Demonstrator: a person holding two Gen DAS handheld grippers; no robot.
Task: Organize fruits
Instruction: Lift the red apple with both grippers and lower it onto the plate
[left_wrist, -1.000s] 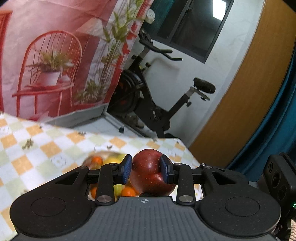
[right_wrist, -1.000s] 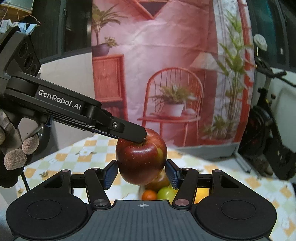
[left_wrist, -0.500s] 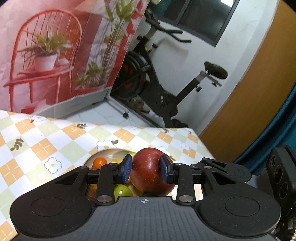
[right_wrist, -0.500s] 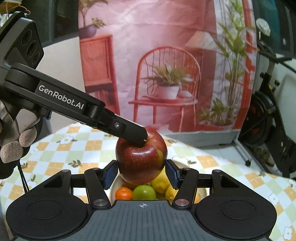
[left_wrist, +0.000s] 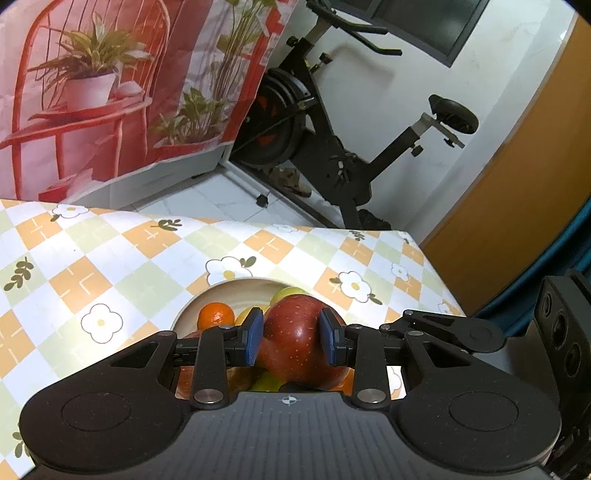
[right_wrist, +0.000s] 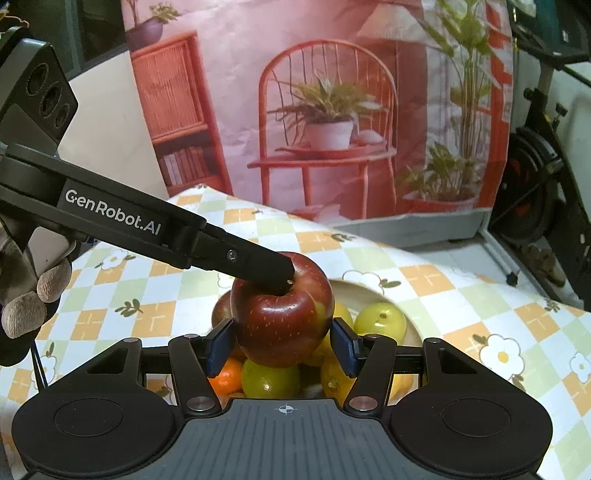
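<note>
Where tablecloth (left_wrist: 110, 258) ends, exercise bike (left_wrist: 332, 147) stands

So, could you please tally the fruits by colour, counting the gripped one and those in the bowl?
Red fruits: 2, the gripped apple and one half hidden
Orange mandarin: 1
Green fruits: 2
Yellow fruits: at least 2
Total: at least 7; more may be hidden underneath.
</note>
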